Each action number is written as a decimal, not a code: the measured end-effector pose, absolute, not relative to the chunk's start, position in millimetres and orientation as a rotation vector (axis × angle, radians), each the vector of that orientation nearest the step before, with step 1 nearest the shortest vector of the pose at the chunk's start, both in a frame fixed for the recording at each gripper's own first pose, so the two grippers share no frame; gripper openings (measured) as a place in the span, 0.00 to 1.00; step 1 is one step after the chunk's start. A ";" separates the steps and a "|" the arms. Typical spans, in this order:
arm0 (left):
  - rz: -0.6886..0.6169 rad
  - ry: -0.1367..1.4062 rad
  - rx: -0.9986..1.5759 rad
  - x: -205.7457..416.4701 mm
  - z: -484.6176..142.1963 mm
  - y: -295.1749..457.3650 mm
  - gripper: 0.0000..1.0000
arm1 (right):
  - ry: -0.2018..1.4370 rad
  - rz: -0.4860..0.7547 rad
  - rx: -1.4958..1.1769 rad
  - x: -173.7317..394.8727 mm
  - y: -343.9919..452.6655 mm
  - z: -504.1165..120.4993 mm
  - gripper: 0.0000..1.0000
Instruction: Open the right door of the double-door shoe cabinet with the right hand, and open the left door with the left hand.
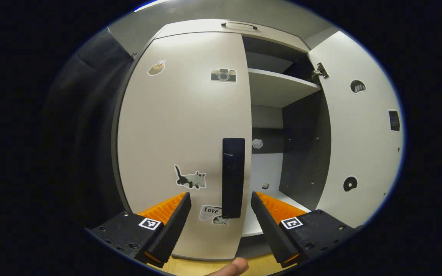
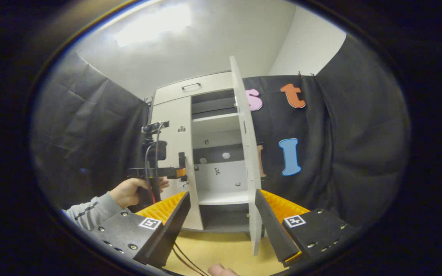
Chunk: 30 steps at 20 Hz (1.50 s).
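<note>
The white shoe cabinet (image 1: 202,27) faces me. Its left door (image 1: 182,126), with several stickers on it, looks closed. A black vertical handle (image 1: 233,178) runs along that door's right edge. My left gripper (image 1: 220,196) is open, one finger on each side of the handle, not pressing on it. The right door (image 1: 359,134) is swung wide open, showing shelves (image 1: 278,86). In the right gripper view that right door (image 2: 246,145) stands edge-on, just ahead of my open right gripper (image 2: 221,195), which holds nothing. The left gripper (image 2: 177,171) sits at the left door (image 2: 175,126), held by a hand (image 2: 129,191).
Black cloth (image 2: 343,153) hangs on both sides of the cabinet. A drawer with a handle (image 1: 239,25) tops the cabinet. The floor (image 2: 221,249) is pale wood. A fingertip (image 1: 232,267) shows at the bottom edge. Thin cables (image 2: 184,257) run under the right gripper.
</note>
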State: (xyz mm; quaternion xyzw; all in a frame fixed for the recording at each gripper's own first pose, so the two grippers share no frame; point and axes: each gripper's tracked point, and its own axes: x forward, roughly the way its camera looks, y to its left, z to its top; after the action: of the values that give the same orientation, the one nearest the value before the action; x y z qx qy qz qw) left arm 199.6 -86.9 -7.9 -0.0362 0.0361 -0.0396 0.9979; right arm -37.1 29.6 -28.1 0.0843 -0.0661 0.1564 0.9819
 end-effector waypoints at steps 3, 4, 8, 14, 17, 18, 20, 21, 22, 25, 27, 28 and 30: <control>-0.055 0.059 -0.099 219.0 2.4 -83.8 0.97 | -0.102 0.336 0.140 -34.6 53.3 -48.4 1.00; -0.054 0.048 -0.101 223.3 4.8 -84.2 0.95 | -0.093 0.345 0.147 -35.6 60.3 -53.5 1.00; -0.086 0.075 -0.014 236.0 0.4 -89.8 0.75 | -0.066 0.369 0.174 -39.8 71.8 -69.4 1.00; -0.090 0.090 -0.009 236.7 0.1 -103.7 0.34 | -0.040 0.329 0.212 -34.1 64.3 -86.4 1.00; -0.100 0.080 -0.025 235.8 0.9 -103.2 0.32 | -0.025 0.303 0.229 -30.3 57.4 -94.1 1.00; -0.098 0.081 -0.029 236.5 0.9 -103.7 0.31 | -0.020 0.284 0.232 -29.2 52.5 -97.1 1.00; -0.090 0.091 -0.019 236.0 0.3 -103.0 0.29 | -0.015 0.262 0.221 -25.1 47.7 -99.4 1.00; -0.087 0.093 -0.019 235.4 -0.5 -102.9 0.28 | -0.013 0.252 0.220 -24.6 46.0 -101.1 1.00; -0.086 0.097 -0.024 234.5 -0.9 -102.9 0.27 | -0.011 0.247 0.221 -23.3 43.8 -101.6 1.00; -0.097 0.112 -0.029 229.3 -1.5 -101.7 0.25 | -0.007 0.244 0.222 -21.9 43.6 -103.4 1.00; -0.115 0.118 -0.032 225.1 -0.9 -101.6 0.25 | -0.007 0.244 0.220 -19.9 43.2 -103.0 1.00; -0.125 0.123 -0.035 222.1 -0.8 -101.0 0.25 | -0.007 0.244 0.218 -19.2 44.0 -103.2 1.00; -0.144 0.136 -0.035 215.0 0.4 -99.5 0.25 | -0.006 0.247 0.215 -19.7 46.6 -103.8 1.00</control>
State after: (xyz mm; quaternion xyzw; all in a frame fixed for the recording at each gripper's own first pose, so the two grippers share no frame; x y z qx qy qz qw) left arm 215.0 -99.5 0.4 -0.0175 0.0678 -0.0720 0.9949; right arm -19.7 46.6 -103.8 0.1068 -0.0031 0.1227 0.9867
